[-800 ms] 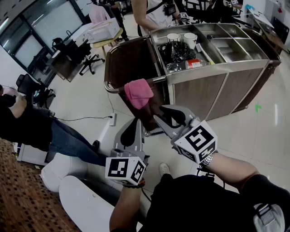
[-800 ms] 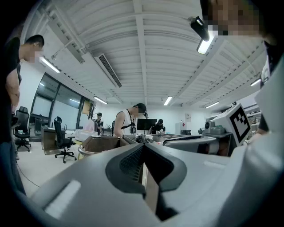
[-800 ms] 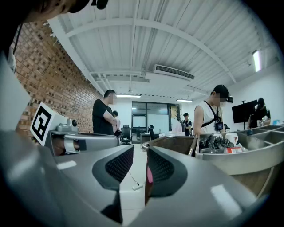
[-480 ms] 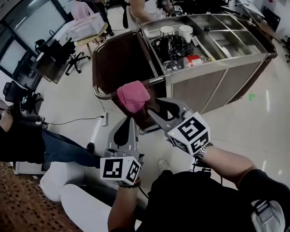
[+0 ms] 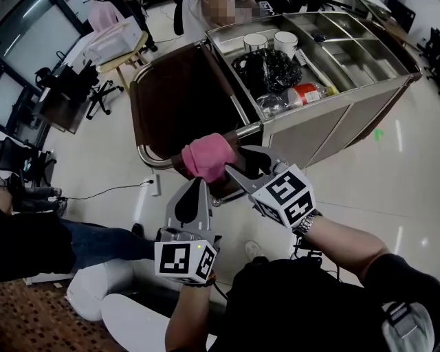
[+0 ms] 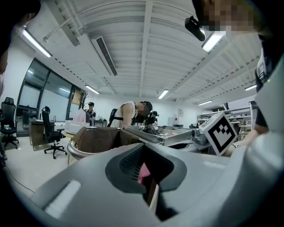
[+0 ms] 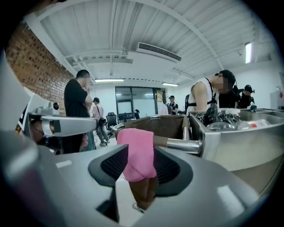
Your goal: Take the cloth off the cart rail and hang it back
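A pink cloth (image 5: 208,157) hangs folded over the chrome rail (image 5: 148,157) at the near end of the service cart (image 5: 330,117). My right gripper (image 5: 242,159) is open just right of the cloth, level with the rail. In the right gripper view the cloth (image 7: 137,155) hangs right before the jaws of the right gripper (image 7: 142,177), its pads not pressing on it, the rail (image 7: 182,144) running off to the right. My left gripper (image 5: 198,184) is shut below the cloth and holds nothing. In its own view, only a pink sliver of cloth (image 6: 143,174) shows.
On the cart's top are two white cups (image 5: 271,42), a black bag (image 5: 268,69) and a red-labelled bottle (image 5: 309,93). A person (image 5: 213,10) stands at the cart's far side. Office chairs and desks (image 5: 69,89) fill the left. A white cable (image 5: 117,191) lies on the floor.
Both grippers have come closer to the pink cloth; the right one's jaws now reach it at the rail. The cloth still hangs on the rail.
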The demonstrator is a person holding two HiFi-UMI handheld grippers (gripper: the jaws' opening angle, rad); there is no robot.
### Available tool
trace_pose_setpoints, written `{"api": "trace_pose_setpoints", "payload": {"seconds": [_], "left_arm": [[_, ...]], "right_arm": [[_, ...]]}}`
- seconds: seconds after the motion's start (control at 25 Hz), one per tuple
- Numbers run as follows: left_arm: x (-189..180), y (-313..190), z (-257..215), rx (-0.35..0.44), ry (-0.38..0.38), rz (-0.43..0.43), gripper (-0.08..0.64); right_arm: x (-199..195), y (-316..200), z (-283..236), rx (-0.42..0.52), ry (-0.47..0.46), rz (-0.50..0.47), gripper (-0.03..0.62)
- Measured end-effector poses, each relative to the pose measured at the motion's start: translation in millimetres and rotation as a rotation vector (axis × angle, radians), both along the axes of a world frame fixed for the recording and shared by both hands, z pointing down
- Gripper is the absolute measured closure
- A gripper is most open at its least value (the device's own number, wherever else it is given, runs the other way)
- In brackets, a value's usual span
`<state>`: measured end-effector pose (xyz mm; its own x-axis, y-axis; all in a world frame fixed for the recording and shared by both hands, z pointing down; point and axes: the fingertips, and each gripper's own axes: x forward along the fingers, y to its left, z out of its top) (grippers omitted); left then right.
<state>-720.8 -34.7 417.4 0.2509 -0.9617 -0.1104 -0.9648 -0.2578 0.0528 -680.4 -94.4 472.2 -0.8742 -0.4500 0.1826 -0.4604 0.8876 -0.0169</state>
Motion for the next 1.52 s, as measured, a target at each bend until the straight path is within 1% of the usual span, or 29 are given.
{"api": "trace_pose_setpoints", "payload": {"seconds": [0.24,0.48,0.6,0.64,0.72,0.8,0.88,0.92,1.12,1.52], "left_arm": [[-13.6,-21.1,13.0,-0.004,0.002,0.030,0.557],[-21.1,-24.4,14.0,-0.002,0.006,0.050,0.557],[-25.9,-25.0,14.0,0.001,0.013,0.051,0.557],[-26.9,-25.2,14.3,0.001,0.016,0.052,0.557],[-27.3,-25.4,14.2,0.003,0.021,0.055,0.557],[-27.2,-24.7,14.6,0.004,0.025,0.059,0.557],[-29.1,-23.1,13.6,0.008,0.030,0.057,0.557],[-30.5,-21.7,12.6,0.010,0.032,0.055,0.557],[-32.5,-13.4,8.1,0.018,0.036,0.052,0.557],[-26.1,6.7,-12.5,0.042,0.027,0.057,0.557]], "right_arm": [[-13.9,-21.0,26.8,-0.026,0.035,0.017,0.419],[-22.9,-26.4,31.2,-0.036,0.052,0.025,0.417],[-24.0,-27.1,31.6,-0.044,0.054,0.031,0.428],[-24.3,-26.8,31.8,-0.044,0.056,0.030,0.438],[-25.4,-25.5,30.5,-0.037,0.061,0.028,0.510],[-26.4,-23.0,29.3,-0.030,0.065,0.029,0.533],[-27.5,-21.4,26.3,-0.022,0.065,0.033,0.579],[-27.9,-20.3,23.7,-0.016,0.063,0.036,0.586],[-24.2,-10.6,7.0,0.008,0.052,0.051,0.588],[-13.0,15.4,-36.0,0.080,-0.003,0.059,0.586]]}}
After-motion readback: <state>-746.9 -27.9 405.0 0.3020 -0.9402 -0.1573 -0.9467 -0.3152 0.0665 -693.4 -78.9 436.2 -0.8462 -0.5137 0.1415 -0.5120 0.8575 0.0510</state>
